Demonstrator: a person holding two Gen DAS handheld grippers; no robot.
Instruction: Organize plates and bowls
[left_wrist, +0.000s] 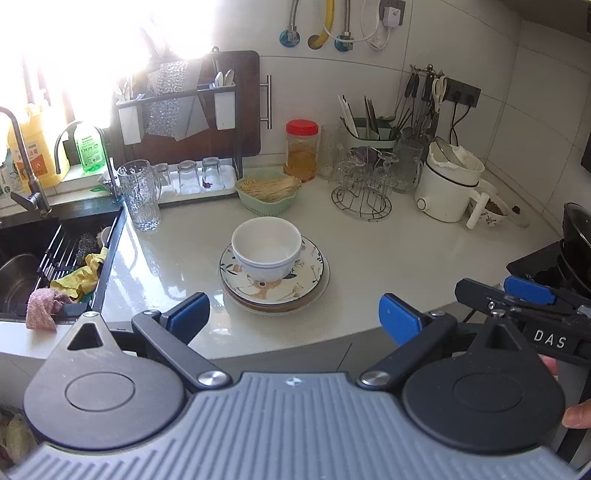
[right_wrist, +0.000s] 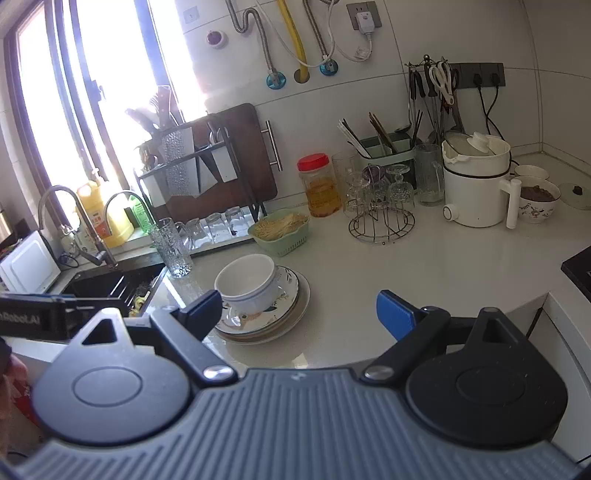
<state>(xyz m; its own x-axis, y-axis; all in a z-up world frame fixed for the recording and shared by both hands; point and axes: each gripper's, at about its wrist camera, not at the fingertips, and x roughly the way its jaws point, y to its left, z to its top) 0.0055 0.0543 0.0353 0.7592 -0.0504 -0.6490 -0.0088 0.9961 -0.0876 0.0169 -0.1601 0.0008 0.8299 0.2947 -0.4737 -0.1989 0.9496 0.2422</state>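
White tiled wall (right_wrist: 461, 33) with hoses and sockets across the top, blown-out sunlit window (right_wrist: 110, 55) at upper left, dark sink (left_wrist: 44, 254) at left, glossy pale surface (left_wrist: 388, 251) spreading through the middle.

The front edge of the tabletop (left_wrist: 369, 295) lies bare on the right of the stacked bowls (left_wrist: 266, 248) and plates (left_wrist: 275, 291), so a tool could pass there from the front. Toward the back edge a green basket (left_wrist: 267, 194), a tall glass (left_wrist: 140, 194), a wire glass rack (left_wrist: 364, 192) and a white kettle (left_wrist: 448, 184) block the way. The sink (left_wrist: 48, 251) bounds the left edge.
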